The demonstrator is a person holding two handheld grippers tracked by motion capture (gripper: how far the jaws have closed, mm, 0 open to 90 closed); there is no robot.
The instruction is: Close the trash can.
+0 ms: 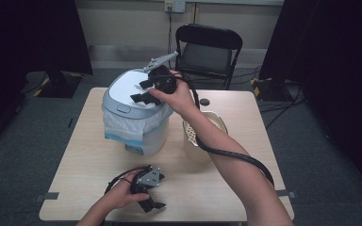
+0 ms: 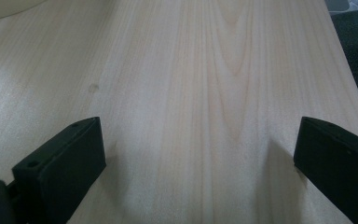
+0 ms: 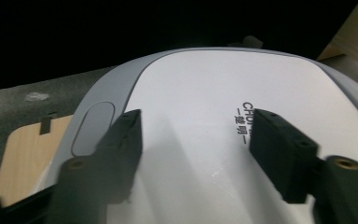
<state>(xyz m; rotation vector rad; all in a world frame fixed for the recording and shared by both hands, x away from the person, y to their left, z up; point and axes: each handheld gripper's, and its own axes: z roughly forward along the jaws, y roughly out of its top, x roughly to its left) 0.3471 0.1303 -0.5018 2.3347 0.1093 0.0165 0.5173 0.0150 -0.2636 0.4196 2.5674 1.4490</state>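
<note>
While the person's right arm stretches forward across the table (image 1: 99, 188), the right gripper (image 1: 143, 92) hovers over the closed white lid (image 3: 223, 140) of a lidded bin (image 1: 136, 113), its jaws partly apart with nothing between them and flanking the printed lettering. The bin, lined with a white bag, stands at the table's far left. The left gripper (image 1: 153, 205) rests near the table's front edge, jaws wide apart over bare wood, gripping nothing. On the table: one bin and one cream bucket (image 1: 209, 134) just right of it; beyond stands one black folding chair (image 1: 207, 52).
</note>
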